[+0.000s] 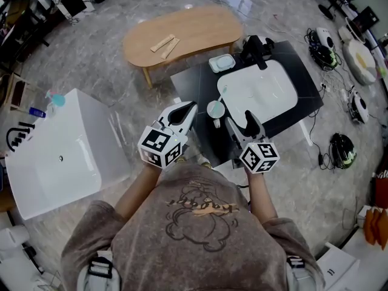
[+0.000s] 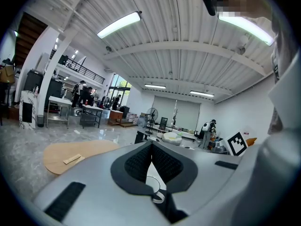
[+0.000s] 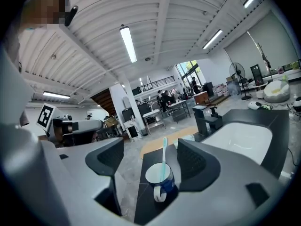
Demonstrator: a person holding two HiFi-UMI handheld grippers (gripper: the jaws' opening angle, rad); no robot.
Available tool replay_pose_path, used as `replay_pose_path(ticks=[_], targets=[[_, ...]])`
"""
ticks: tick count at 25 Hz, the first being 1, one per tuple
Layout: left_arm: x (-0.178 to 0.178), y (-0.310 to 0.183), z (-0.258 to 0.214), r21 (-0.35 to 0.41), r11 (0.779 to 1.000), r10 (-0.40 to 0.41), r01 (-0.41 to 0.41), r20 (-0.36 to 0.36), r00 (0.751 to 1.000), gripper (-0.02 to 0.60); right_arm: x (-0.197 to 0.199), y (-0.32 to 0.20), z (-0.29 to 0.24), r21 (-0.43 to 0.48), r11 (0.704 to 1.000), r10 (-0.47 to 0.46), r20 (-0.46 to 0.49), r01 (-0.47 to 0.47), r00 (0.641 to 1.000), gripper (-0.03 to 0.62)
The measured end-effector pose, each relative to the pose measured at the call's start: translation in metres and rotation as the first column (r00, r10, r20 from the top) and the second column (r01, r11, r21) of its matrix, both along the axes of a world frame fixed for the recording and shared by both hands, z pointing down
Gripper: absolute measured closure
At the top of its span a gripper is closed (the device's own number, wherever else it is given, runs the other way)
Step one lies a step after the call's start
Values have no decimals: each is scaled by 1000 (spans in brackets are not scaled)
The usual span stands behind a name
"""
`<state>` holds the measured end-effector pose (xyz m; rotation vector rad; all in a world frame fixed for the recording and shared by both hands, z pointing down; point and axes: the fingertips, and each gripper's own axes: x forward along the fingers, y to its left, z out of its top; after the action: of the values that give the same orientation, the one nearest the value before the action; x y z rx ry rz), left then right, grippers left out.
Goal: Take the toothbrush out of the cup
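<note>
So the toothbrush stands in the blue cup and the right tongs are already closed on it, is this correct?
Not quite. The toothbrush does stand in the blue cup, but the right tongs are open, not closed on it: the right gripper view shows them wide apart, touching nothing.

Table [image 1: 194, 80], black top. On it: blue-and-white cup [image 1: 215, 109], just ahead, between left tongs [image 1: 191, 107] and right tongs [image 1: 239, 117]; white basin [image 1: 260, 93], beyond right tongs; square dish [image 1: 222, 62] and black tap [image 1: 257, 48], farthest.
</note>
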<state>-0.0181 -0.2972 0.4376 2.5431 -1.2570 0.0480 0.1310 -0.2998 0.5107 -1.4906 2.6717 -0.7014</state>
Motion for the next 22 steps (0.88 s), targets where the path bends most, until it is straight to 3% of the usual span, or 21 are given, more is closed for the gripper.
replay_pose_path(ticks=[8, 22], targets=[[-8, -3, 1, -1, 1000, -23, 23, 9, 1000, 560, -15, -28, 32, -70, 996, -54, 5, 55, 999, 241], [-20, 3, 11, -22, 998, -60, 60, 15, 998, 560, -50, -79, 94, -175, 974, -163, -86, 146, 983, 285]])
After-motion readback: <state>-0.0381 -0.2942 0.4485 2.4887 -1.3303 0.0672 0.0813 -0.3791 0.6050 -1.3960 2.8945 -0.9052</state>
